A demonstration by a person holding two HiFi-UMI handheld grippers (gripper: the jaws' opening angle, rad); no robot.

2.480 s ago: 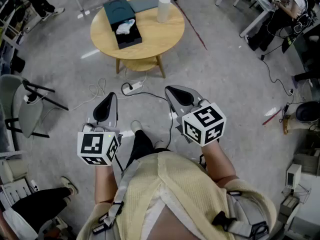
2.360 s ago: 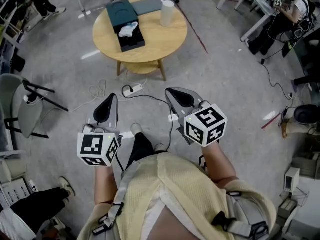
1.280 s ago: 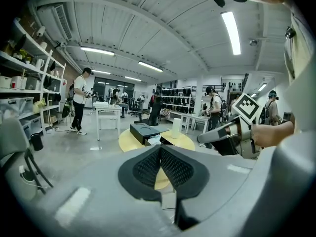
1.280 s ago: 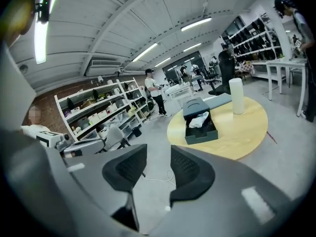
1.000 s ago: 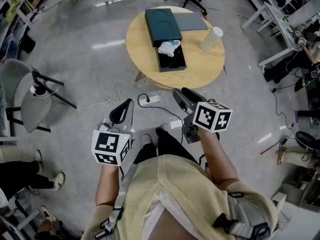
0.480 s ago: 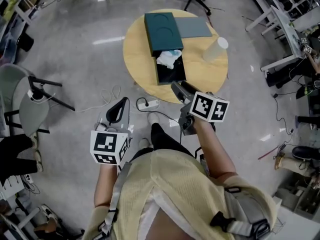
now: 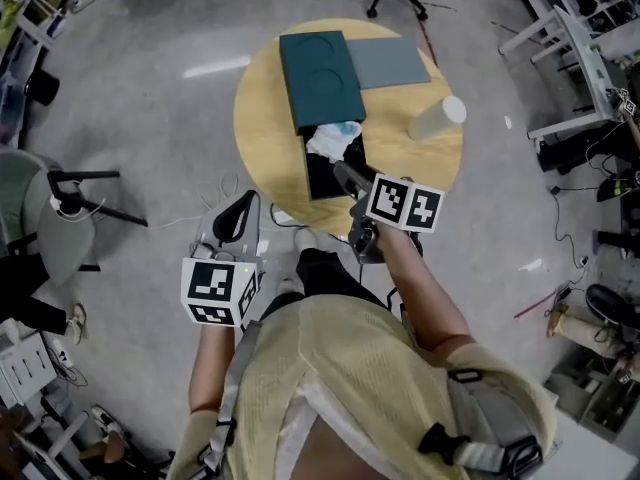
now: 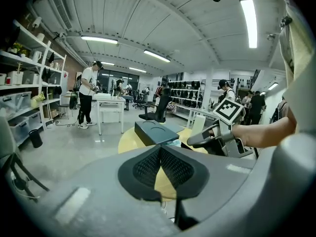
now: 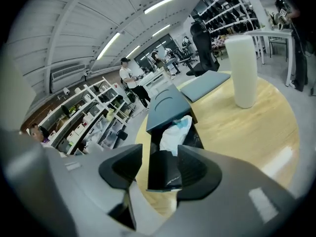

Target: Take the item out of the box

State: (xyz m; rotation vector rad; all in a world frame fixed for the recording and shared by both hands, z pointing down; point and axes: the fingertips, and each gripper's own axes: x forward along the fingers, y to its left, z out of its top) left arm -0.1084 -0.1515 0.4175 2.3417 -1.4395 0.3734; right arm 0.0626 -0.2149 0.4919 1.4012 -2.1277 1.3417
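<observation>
Opening and empty above the dark rectangular open box [image 7: 316,180], the right gripper [image 7: 347,175] risks clamping its near wall rather than the crumpled white item [image 7: 332,140]; the left gripper [image 7: 238,212] is closed and empty.

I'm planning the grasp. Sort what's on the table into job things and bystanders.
Job: open dark box; crumpled white item inside it; right gripper, jaws opening, nothing between them, aimed at the box.
Lying about: teal lid; grey pad; white cylinder; left gripper, shut.
</observation>
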